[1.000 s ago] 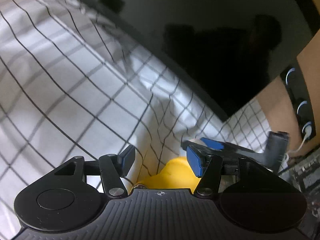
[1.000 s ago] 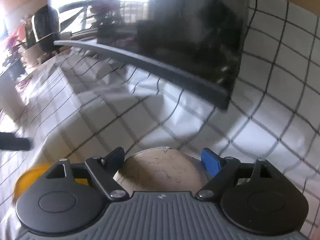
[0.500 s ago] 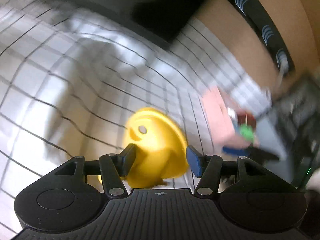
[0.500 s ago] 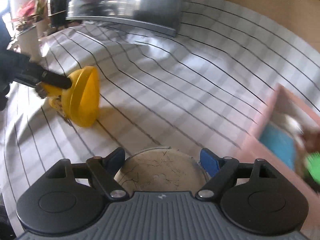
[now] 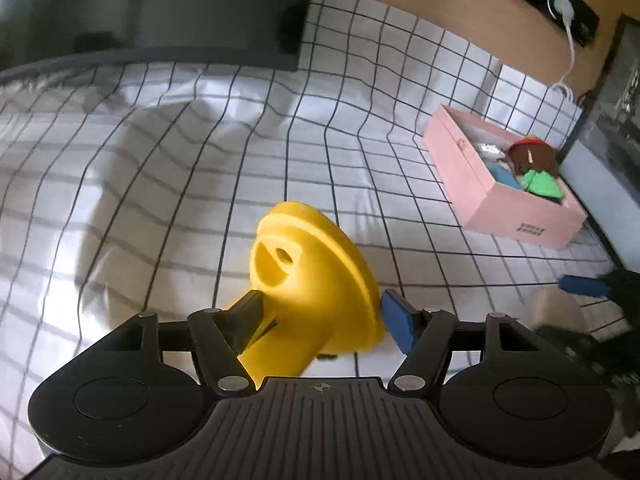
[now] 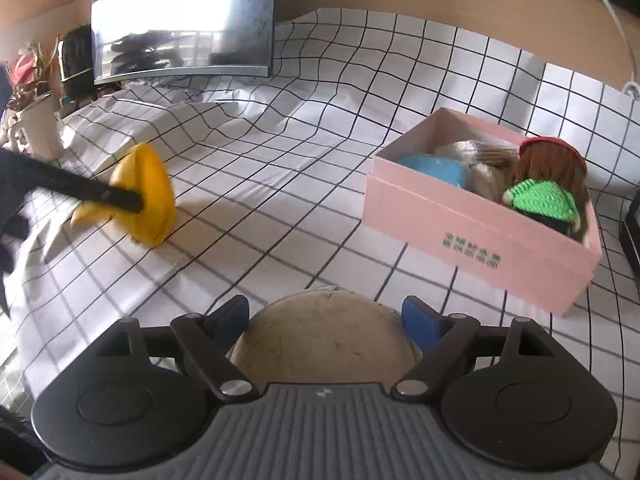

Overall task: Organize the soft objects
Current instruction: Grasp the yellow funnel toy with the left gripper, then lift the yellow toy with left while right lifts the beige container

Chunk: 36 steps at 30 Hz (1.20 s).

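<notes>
Now both views have swung from the dark monitor to the pink box [image 6: 476, 216] at far right. Left gripper [image 5: 320, 312] seemingly clamps the yellow toy [image 5: 312, 280]; right gripper [image 6: 324, 316] clamps a beige ball [image 6: 324, 340], ready for boxing.

The worktop [image 6: 280, 200] is covered by a white cloth with a black grid [image 5: 160, 184] — rumpled and creased, most of all toward the back. A pink box [image 6: 472, 220] sits directly on the cloth at the right, open-topped, with soft things inside. At the back a dark monitor [image 6: 184, 20] stands on the cloth. At the far left edge stands a white pot with a plant [image 6: 38, 128], beside a dark object I cannot make out.
</notes>
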Tool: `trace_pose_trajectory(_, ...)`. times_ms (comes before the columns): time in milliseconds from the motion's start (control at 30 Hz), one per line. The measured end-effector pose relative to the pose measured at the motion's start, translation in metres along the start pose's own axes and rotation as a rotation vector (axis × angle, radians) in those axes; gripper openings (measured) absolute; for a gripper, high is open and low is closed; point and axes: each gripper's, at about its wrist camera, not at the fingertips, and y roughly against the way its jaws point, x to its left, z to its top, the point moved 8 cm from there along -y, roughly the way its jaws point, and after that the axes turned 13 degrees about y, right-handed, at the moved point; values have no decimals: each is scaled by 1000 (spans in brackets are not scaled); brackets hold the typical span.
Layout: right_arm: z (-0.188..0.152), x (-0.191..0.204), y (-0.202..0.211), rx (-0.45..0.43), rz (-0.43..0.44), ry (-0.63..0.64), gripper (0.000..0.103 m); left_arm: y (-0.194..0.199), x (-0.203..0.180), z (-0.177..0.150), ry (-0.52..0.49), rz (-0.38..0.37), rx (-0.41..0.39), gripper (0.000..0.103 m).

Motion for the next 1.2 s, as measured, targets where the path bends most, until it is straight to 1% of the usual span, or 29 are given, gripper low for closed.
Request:
trace_pose_trajectory(33, -4, 2, 4, -8, 2, 7, 84, -5, -2, 3, -24, 6, 2, 77)
trace_pose_trajectory(100, -7, 3, 13, -33, 4, 10, 84, -14, -4, 7, -59, 24, 12, 91)
trace_pose_trajectory(167, -10, 2, 21, -54, -2, 10, 84, -25, -4, 11, -73, 40, 34, 95)
trace_pose_trajectory(200, -12, 0, 26, -63, -7, 13, 84, -30, -2, 12, -77, 52, 48, 95)
trace_pose_trajectory(233, -13, -3, 29, -69, -14, 18, 84, -35, -1, 13, -75, 56, 59, 94)
trace_pose_trajectory(267, -15, -5, 33, -74, -23, 24, 84, -39, 1, 14, -62, 56, 69, 91)
trace_pose_trajectory(333, -19, -11, 37, -74, -44, 29, 84, -46, 5, 16, -29, 49, 79, 90)
trace_pose_trajectory(433, -27, -21, 40, -64, -65, 17, 85, -49, 10, 20, 10, 48, 64, 90)
trace_pose_trajectory(467, -30, -24, 39, -57, -67, 12, 88, -49, 11, 21, 19, 45, 62, 88)
trace_pose_trajectory(533, -34, -28, 40, -69, -59, -24, 89, -48, 12, 24, 27, 37, 51, 85)
trace_pose_trajectory(600, -38, -32, 39, -73, -43, -57, 89, -46, 13, 24, 19, 40, 39, 79)
trace_pose_trajectory(667, -40, -33, 39, -73, -27, -87, 89, -44, 12, 24, 26, 40, 29, 76)
trace_pose_trajectory(767, -41, -35, 38, -68, 21, -131, 89, -34, 3, 21, 40, 4, 15, 69)
trace_pose_trajectory(833, -38, -29, 41, -86, 52, -104, 89, -24, -10, 16, 29, -27, 6, 67)
trace_pose_trajectory(900, -34, -20, 43, -93, 59, -42, 89, -14, -23, 10, 24, -58, 1, 64)
trace_pose_trajectory(1033, -31, -9, 40, -80, 65, 23, 89, 3, -47, 2, 48, -138, 14, 64)
trace_pose_trajectory(1100, -28, -4, 39, -82, 63, 55, 89, 9, -60, -4, 49, -166, 27, 64)
trace_pose_trajectory(1167, -26, 8, 40, -97, 71, 117, 89, 13, -70, -11, 52, -189, 43, 64)
trace_pose_trajectory(1200, -24, 17, 39, -101, 76, 170, 89, 15, -75, -15, 55, -199, 51, 64)
